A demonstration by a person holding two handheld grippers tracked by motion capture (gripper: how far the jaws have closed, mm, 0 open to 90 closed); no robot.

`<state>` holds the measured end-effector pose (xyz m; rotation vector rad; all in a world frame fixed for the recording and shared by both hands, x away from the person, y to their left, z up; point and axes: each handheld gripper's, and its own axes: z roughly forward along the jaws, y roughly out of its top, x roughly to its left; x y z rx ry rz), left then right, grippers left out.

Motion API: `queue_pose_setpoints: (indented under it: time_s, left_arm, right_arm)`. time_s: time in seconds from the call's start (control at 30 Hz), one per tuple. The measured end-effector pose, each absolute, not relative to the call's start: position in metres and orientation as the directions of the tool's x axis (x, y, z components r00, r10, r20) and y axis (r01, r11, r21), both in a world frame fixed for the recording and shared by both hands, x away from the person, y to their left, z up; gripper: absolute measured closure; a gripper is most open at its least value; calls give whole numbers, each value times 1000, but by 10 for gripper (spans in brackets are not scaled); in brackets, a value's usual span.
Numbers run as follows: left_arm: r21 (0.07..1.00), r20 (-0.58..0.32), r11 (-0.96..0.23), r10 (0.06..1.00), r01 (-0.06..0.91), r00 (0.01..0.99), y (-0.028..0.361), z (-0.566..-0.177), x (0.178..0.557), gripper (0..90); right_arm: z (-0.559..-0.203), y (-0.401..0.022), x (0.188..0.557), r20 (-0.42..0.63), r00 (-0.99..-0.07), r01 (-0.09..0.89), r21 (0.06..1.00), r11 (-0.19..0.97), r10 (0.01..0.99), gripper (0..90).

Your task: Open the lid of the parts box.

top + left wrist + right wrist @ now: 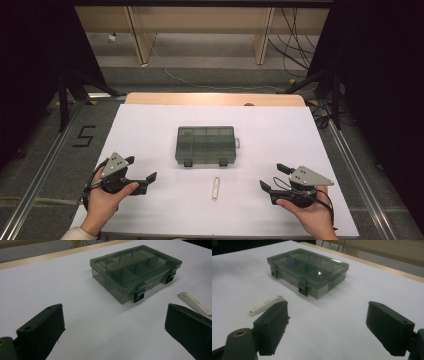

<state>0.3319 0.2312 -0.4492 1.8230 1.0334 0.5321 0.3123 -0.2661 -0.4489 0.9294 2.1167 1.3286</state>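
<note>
The white nail clipper (215, 188) lies on the white table cover (150, 125), just near of the closed compartment box (205, 145), long axis running near to far. Both the left gripper (141, 172) and the right gripper (270, 176) stand wide and empty; the right is slightly nearer it

Even overhead light; white surface (150, 125) bright, slightly washed out, surroundings dark. Soft short shadows on the near side of the clear box (205, 145). Small glare spot on box lid in right gripper view. Claw blocks nearest the lens soft-focused.
</note>
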Motion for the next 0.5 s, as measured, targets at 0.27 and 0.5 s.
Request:
queue_pose_setpoints:
  time_s: [0.27, 0.5]
  left_arm:
    - [882, -76, -201, 832, 427, 549, 233, -449, 332, 50]
    - [878, -53, -217, 841, 426, 538, 233, -448, 333, 235]
  right_arm:
    - [-449, -266, 313, -25, -661, 302, 906, 297, 750, 188]
    - [-449, -263, 317, -41, -665, 267, 920, 288, 746, 226]
